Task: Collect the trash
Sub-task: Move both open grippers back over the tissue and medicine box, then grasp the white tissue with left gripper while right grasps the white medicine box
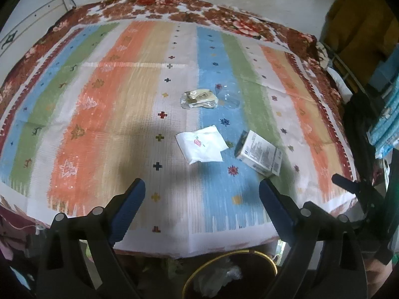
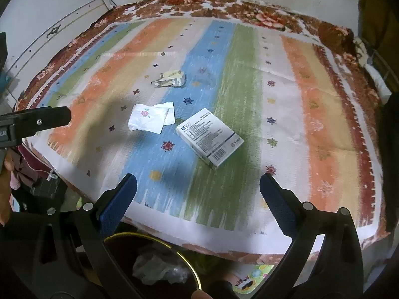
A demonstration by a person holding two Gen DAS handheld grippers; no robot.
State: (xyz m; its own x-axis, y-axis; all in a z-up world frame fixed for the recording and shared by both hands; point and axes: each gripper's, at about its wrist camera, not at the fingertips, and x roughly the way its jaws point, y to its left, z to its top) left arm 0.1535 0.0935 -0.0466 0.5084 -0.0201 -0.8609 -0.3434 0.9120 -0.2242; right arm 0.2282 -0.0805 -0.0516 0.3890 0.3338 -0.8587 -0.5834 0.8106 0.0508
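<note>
A white tissue with a pink flower (image 1: 201,146) (image 2: 150,118), a white medicine box (image 1: 259,153) (image 2: 210,136), a crumpled yellowish wrapper (image 1: 198,99) (image 2: 170,79) and a clear plastic piece (image 1: 228,96) lie on the striped mat (image 1: 124,124) (image 2: 286,124) on the bed. A dark trash bin with a gold rim (image 1: 230,272) (image 2: 154,264) stands below the bed's near edge, with crumpled plastic inside. My left gripper (image 1: 202,189) is open and empty, above the near edge. My right gripper (image 2: 198,184) is open and empty, short of the box.
A floral blanket (image 1: 174,7) lies under the mat. A white cabinet door (image 2: 57,32) stands at the left wall. Yellow cloth (image 1: 359,22) and stacked blue items (image 1: 386,114) are at the right. The left gripper's finger (image 2: 37,120) shows at the right wrist view's left.
</note>
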